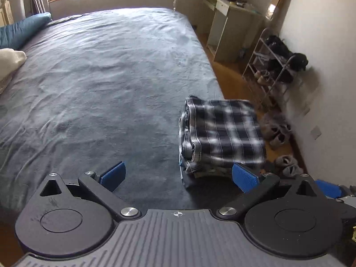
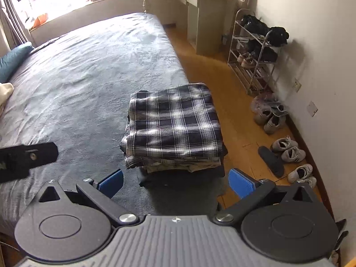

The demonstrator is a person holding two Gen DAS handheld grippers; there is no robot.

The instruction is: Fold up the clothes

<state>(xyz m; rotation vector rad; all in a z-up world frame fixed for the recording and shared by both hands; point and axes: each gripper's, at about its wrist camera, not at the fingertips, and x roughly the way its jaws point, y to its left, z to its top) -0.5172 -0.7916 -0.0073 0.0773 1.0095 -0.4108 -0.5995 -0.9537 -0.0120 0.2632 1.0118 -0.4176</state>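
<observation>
Between my right jaws, spread wide and empty, sits the folded plaid stack (image 2: pixel 172 129), dead ahead of the right gripper (image 2: pixel 175 181) at the near right corner of the bed (image 2: pixel 89 71). Left gripper (image 1: pixel 178 178) also stands apart, holding nothing; the stack lies off to its right, past the right-hand pad. Judgement: right hand is nearer and squarer to it. Stack's folded edges face me. Right view shows darker garments beneath the plaid and shoes (image 2: pixel 287 150) on the floor; left view blurs the stack but shows a white pillow (image 1: pixel 10 61) farther up.
</observation>
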